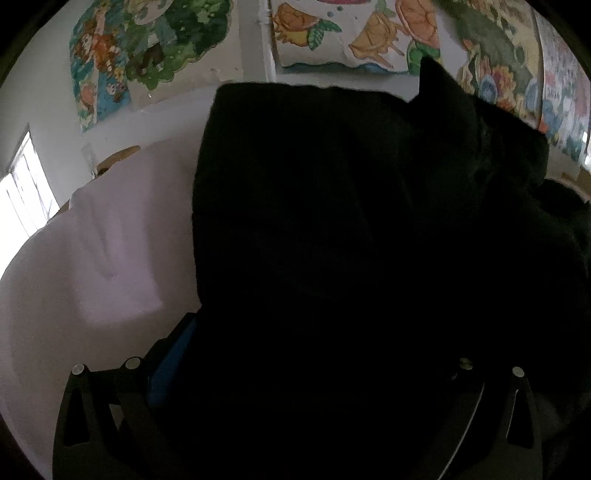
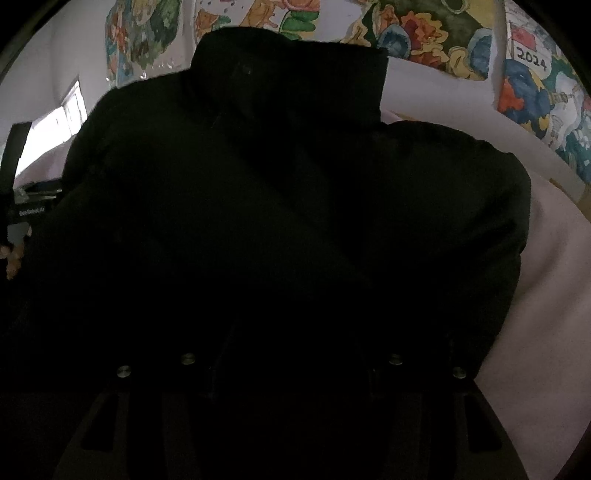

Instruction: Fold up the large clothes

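Note:
A large black jacket (image 1: 351, 221) fills most of the left wrist view and drapes over my left gripper (image 1: 295, 369), hiding its fingertips; only a blue pad (image 1: 173, 365) shows at the cloth's left edge. In the right wrist view the same black jacket (image 2: 288, 184) lies with its stand-up collar at the top and a sleeve bulging on the right. It covers my right gripper (image 2: 291, 369), whose fingertips are lost in the dark cloth. Whether either gripper pinches the cloth cannot be seen.
The jacket lies on a pale pink sheet (image 1: 92, 266), which also shows in the right wrist view (image 2: 546, 295). Colourful paintings (image 1: 332, 33) hang on the white wall behind. A bright window (image 1: 22, 192) is at the left. The other gripper's black body (image 2: 22, 206) sits at far left.

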{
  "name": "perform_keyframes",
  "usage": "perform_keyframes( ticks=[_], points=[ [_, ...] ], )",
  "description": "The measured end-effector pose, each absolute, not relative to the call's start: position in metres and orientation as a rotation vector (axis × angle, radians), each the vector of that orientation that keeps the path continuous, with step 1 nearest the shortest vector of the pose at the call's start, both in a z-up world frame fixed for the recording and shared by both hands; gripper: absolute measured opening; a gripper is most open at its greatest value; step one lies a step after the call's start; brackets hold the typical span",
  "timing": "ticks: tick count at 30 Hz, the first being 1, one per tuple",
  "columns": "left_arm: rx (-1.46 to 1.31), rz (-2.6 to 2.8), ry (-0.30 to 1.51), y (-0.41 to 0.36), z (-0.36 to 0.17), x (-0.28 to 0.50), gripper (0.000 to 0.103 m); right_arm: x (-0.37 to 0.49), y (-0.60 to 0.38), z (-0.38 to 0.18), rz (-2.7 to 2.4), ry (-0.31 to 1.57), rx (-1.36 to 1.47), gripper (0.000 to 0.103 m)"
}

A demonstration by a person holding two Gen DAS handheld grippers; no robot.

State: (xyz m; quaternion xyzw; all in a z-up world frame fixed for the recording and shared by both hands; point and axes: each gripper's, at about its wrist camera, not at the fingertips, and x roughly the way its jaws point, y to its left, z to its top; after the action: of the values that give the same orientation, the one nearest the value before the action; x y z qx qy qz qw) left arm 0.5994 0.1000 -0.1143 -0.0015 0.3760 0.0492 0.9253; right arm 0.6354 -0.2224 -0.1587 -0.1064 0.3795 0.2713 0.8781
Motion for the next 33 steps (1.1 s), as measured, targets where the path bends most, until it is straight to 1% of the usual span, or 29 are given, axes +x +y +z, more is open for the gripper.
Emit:
perform_keyframes(
  ticks=[2,5,7,8,9,11,12,14,16,18,22,23,24,25,26,27,28,29,30,31,33],
  points=[
    [-0.029,0.094,0.764,0.104,-0.107,0.594,0.102,0.634,-0.232,-0.148,0.611,0.789,-0.173,0.059],
    [-0.016,0.151,0.756,0.106,-0.088,0.582,0.101,0.632,-0.246,-0.124,0.636,0.756,-0.122,0.060],
    [0.013,0.169,0.711,0.102,-0.071,0.570,0.101,0.633,-0.256,-0.105,0.616,0.709,-0.085,0.067],
    [0.020,0.155,0.677,0.100,-0.061,0.566,0.101,0.642,-0.261,-0.098,0.599,0.692,-0.059,0.074],
    [0.029,0.132,0.646,0.095,-0.050,0.564,0.101,0.647,-0.264,-0.090,0.587,0.674,-0.026,0.078],
    [0.047,0.085,0.607,0.084,-0.030,0.568,0.101,0.657,-0.263,-0.074,0.571,0.656,0.038,0.080],
    [0.059,0.052,0.588,0.076,-0.017,0.576,0.101,0.667,-0.258,-0.067,0.554,0.659,0.071,0.084],
    [0.075,-0.010,0.573,0.061,0.002,0.602,0.101,0.694,-0.257,-0.055,0.532,0.675,0.138,0.084],
    [0.089,-0.051,0.598,0.049,0.015,0.642,0.101,0.727,-0.252,-0.044,0.517,0.686,0.207,0.084],
    [0.067,-0.060,0.617,0.033,0.020,0.678,0.101,0.757,-0.237,-0.031,0.498,0.672,0.246,0.084],
    [-0.042,-0.073,0.632,0.023,0.022,0.742,0.101,0.787,-0.224,-0.031,0.454,0.642,0.261,0.083],
    [-0.073,-0.062,0.642,0.022,0.019,0.758,0.101,0.790,-0.222,-0.033,0.438,0.631,0.254,0.077],
    [-0.092,-0.049,0.655,0.021,0.017,0.768,0.099,0.795,-0.217,-0.036,0.418,0.632,0.243,0.067],
    [-0.107,-0.031,0.663,0.021,0.014,0.776,0.092,0.798,-0.214,-0.040,0.400,0.649,0.238,0.061],
    [-0.136,-0.015,0.668,0.022,0.011,0.782,0.087,0.802,-0.213,-0.045,0.394,0.670,0.240,0.051],
    [-0.157,-0.024,0.671,0.023,0.008,0.785,0.072,0.804,-0.214,-0.051,0.401,0.683,0.252,0.040],
    [-0.187,-0.044,0.683,0.025,0.005,0.787,0.049,0.804,-0.216,-0.054,0.414,0.688,0.265,0.034],
    [-0.213,-0.073,0.698,0.027,0.002,0.788,0.037,0.801,-0.217,-0.056,0.427,0.686,0.275,0.025],
    [-0.234,-0.102,0.711,0.029,0.000,0.789,0.014,0.797,-0.219,-0.056,0.443,0.677,0.277,0.020],
    [-0.243,-0.124,0.715,0.029,0.000,0.787,0.010,0.792,-0.219,-0.055,0.459,0.668,0.263,0.019],
    [-0.200,-0.137,0.659,0.031,0.004,0.773,0.006,0.779,-0.219,-0.049,0.468,0.644,0.217,0.017]
  ],
)
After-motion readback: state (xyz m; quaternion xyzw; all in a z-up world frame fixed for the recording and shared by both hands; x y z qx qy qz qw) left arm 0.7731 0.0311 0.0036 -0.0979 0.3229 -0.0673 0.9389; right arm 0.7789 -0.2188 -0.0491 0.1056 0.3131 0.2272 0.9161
